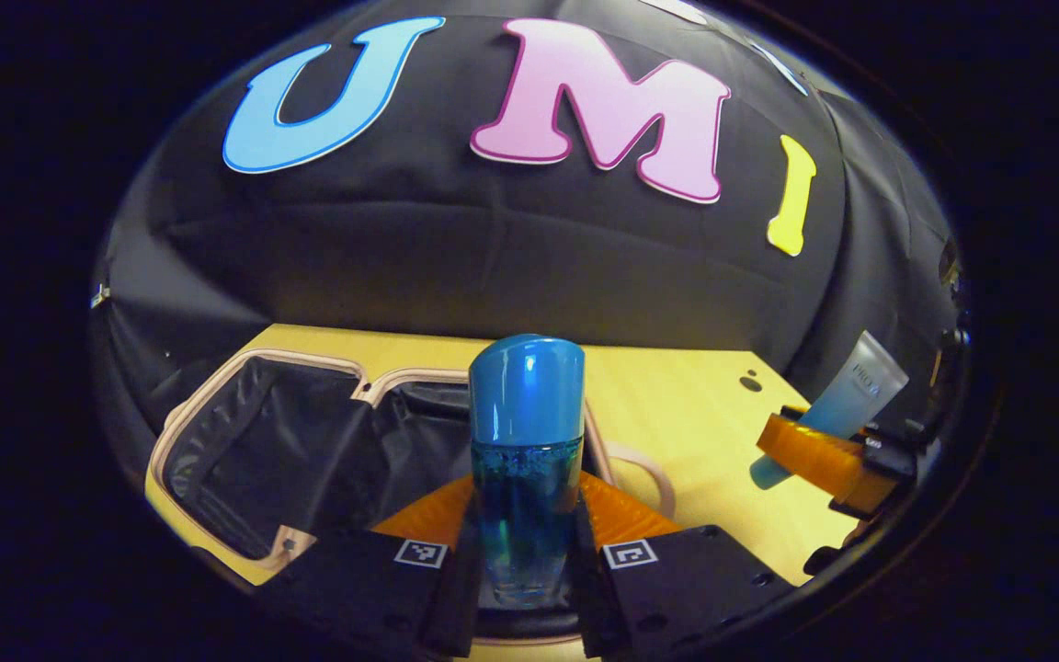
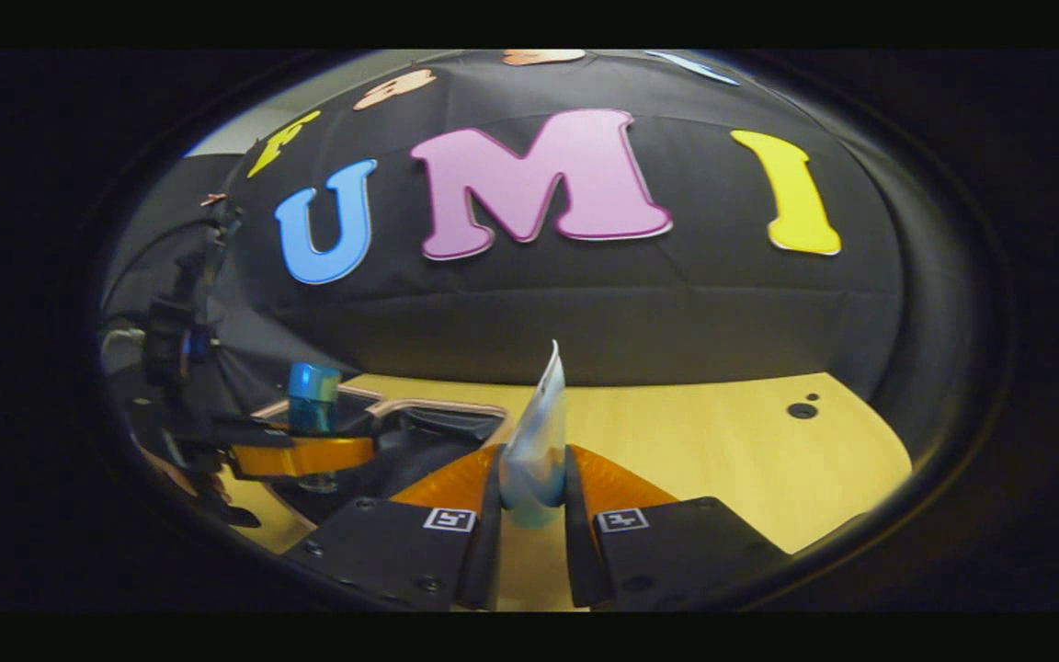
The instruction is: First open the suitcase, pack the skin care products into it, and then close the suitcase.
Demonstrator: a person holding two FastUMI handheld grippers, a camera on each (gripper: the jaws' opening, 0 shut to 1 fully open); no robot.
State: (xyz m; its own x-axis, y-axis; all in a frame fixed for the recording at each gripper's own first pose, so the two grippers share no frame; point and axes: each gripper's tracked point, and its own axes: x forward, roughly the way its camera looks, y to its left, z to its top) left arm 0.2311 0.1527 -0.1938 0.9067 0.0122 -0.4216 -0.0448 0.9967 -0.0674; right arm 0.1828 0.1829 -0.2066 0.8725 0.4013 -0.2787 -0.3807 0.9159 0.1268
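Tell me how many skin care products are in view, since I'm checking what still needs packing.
2. A blue bottle stands upright in the left gripper, over the open suitcase. A pale tube is clamped in the right gripper, above the table. Others may be hidden.

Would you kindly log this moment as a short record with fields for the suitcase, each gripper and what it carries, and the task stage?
suitcase: open, dark lining showing, lying on the wooden table
left gripper: shut on the blue bottle, bottle upright, above the suitcase's near edge
right gripper: shut on the pale tube, flat crimped end up, held above the table beside the suitcase
items inside suitcase: none visible
task stage: suitcase opened; both products gripped, not yet packed
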